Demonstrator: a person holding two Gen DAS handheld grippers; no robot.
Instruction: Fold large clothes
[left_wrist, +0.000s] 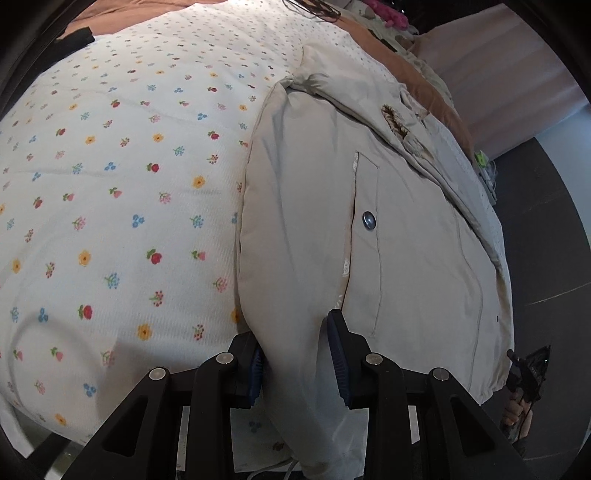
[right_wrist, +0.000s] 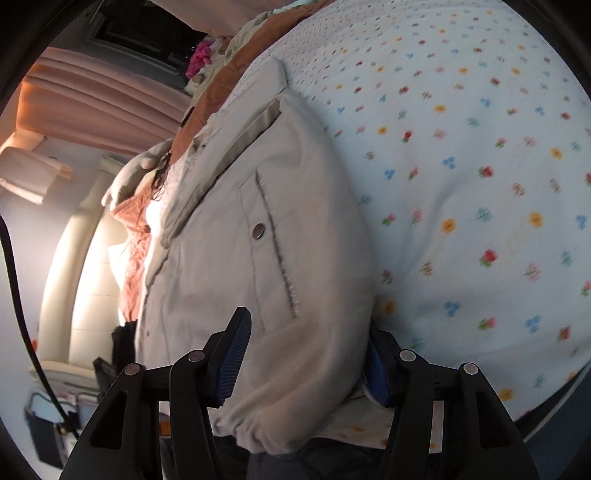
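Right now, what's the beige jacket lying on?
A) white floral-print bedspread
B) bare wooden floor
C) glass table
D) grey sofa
A: the beige jacket lies spread across a white bedspread printed with small coloured flowers, seen in both wrist views.

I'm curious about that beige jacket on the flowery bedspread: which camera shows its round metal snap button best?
The left wrist view: the snap button is sharp and well lit beside the pocket slit of the beige jacket. The right wrist view shows a similar snap too, unobstructed but softer and blurrier; whether it is the same one, I cannot tell.
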